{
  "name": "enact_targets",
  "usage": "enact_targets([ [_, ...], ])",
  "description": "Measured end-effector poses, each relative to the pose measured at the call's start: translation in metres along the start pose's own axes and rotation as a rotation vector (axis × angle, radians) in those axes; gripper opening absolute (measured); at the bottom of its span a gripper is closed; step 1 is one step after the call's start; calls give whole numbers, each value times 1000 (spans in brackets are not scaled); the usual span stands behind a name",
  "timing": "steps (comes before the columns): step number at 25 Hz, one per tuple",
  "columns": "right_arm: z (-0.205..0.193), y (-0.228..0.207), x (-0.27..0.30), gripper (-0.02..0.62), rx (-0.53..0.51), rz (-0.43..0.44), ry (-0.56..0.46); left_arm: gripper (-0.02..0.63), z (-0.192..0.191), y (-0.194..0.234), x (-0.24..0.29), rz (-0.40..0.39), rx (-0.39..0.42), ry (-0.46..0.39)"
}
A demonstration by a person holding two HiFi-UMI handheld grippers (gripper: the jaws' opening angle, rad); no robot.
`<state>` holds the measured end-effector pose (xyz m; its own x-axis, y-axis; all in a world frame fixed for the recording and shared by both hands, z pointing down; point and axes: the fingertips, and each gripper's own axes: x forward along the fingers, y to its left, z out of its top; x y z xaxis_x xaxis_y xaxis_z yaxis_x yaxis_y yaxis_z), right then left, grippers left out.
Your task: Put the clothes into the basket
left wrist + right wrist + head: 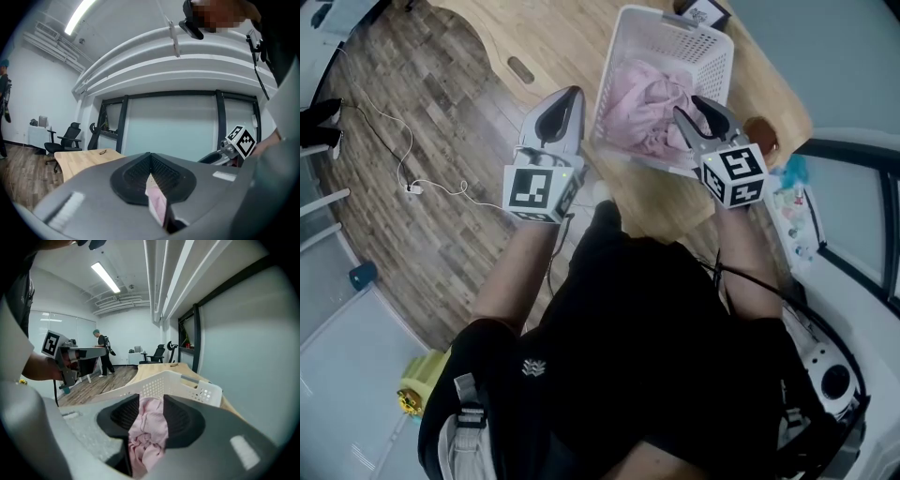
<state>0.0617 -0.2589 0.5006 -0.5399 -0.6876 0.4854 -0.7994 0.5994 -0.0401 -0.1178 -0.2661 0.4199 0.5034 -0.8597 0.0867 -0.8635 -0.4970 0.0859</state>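
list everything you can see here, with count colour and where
basket: 1, white, on the table
clothes: 1 heap, pink, inside the basket
table: 1, light wood, under the basket
round object: 1, orange-brown, on the table by the basket's right side
cable: 1, white, on the wood floor at left
yellow object: 1, on the floor, lower left
office chair: at least 1, black, background
bystander: 1, dark clothes, background
left gripper: 1, grey, left of the basket, shut on a thin pink piece
right gripper: 1, grey, over the basket, jaws apart, clothes showing between them
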Motion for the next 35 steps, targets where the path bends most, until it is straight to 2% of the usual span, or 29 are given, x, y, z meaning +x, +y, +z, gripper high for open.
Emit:
enact_targets([
  [5,19,-17,-28,152,-30,-104,-92,6,15,-13,3,-19,21,-28],
  [9,29,-23,-53,152,-28,-137,-175,6,26,-23,5,-27,25,-18],
  [15,46,-42,-97,147,-14,-202,-293,6,46,-38,8,-46,61,-74],
  [22,44,-68,-134,83,28,-286,-327,6,55,-60,15,-72,76,-91],
  [26,38,-80,-150,9,67,-308,-339,6,57,-69,18,-78,76,-98],
  [30,35,-84,-155,3,113,-306,-358,6,52,-73,18,-84,79,-91],
  [35,30,-84,-153,3,103,-310,-349,6,38,-75,15,-85,81,-61],
])
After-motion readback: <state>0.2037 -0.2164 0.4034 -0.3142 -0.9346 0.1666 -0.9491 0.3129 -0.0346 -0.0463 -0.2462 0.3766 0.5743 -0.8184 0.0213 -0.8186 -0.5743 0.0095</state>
